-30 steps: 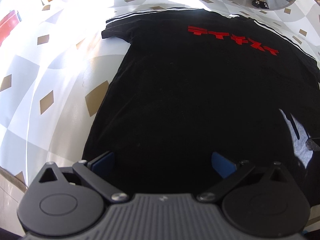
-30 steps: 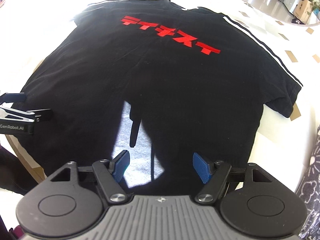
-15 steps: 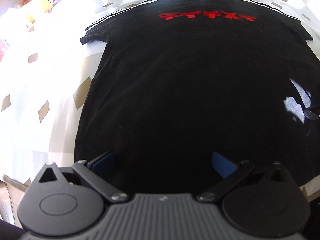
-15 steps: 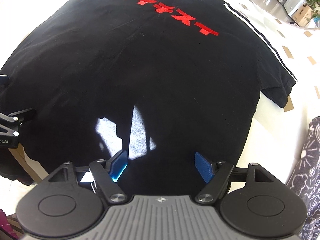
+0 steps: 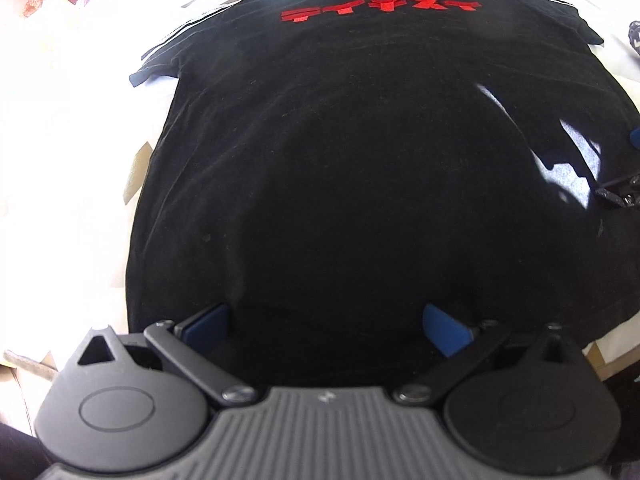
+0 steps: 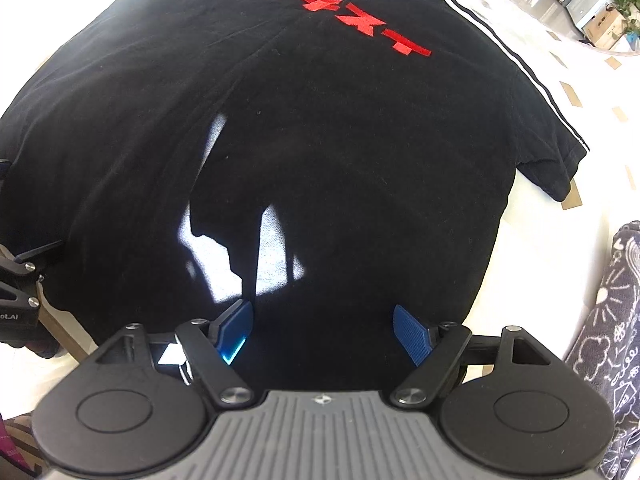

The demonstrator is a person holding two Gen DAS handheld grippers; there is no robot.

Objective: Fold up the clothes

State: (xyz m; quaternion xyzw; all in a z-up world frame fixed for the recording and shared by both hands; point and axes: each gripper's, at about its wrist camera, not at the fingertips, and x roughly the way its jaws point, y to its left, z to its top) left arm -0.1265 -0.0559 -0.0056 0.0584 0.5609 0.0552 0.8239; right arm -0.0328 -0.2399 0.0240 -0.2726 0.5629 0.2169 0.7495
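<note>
A black T-shirt (image 5: 352,168) with red lettering (image 5: 380,8) is spread flat on a pale patterned tablecloth (image 5: 72,128), its hem toward the person and its collar at the far side. No fold is yet seen in it, so the step in hand is judged to be the approach to the hem, ahead of the first fold.

Taken from left to right: the left sleeve (image 5: 160,64) is laid out flat with its white stripes showing. The left gripper (image 5: 326,322) is held over the hem near the shirt's left corner, jaws spread wide, with nothing pinched between the blue pads (image 5: 206,322). Farther right, the right gripper (image 6: 322,326) is poised over the hem toward the other side (a patch of sunlight lies on the cloth just ahead of it). Its jaws are opening and stand fairly wide; cloth lies below them but is not gripped. The right sleeve (image 6: 552,160) lies flat beyond.

The next move is judged to call for both grippers to be lowered onto the hem and closed on it, so that both layers of cloth are caught evenly before lifting.
</note>
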